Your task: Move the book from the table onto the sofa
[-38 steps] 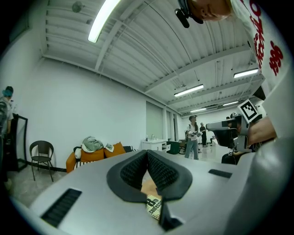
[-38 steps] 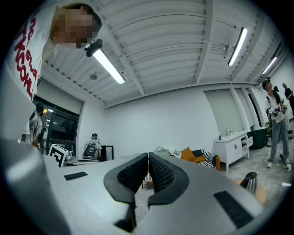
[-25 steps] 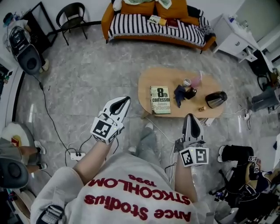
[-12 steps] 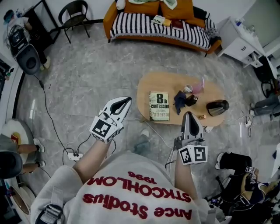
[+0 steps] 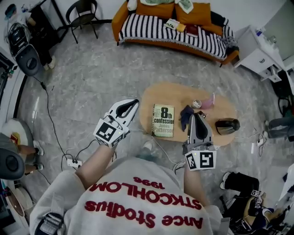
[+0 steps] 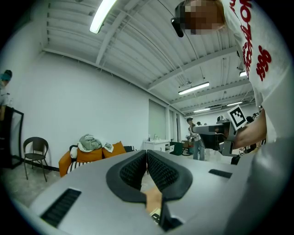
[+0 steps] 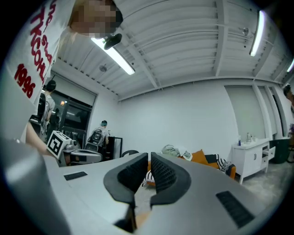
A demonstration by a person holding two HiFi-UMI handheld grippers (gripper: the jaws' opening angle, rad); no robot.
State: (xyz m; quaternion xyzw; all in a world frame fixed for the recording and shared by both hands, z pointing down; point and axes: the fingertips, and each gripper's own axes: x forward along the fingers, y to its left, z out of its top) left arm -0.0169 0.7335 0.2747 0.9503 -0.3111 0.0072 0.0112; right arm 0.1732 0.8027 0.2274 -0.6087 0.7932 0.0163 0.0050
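A grey marbled floor (image 5: 92, 78) spreads below. An orange sofa (image 5: 174, 34) with a striped cover stands along the far white wall (image 6: 69, 101), a black chair (image 5: 82, 10) to its left, a white cabinet (image 5: 261, 54) to its right. Nearer stands an oval wooden surface (image 5: 165, 94). Tube lights (image 6: 102, 16) hang under a ribbed white ceiling (image 6: 151, 46).

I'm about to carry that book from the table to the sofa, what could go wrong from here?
1. The book lies flat on the table, and the left gripper and right gripper are both shut; a grab at its edge may slip.
2. The dark cloth and cup sit right beside the book; the right gripper could knock them.
3. A cable runs by the feet; it might trip you.
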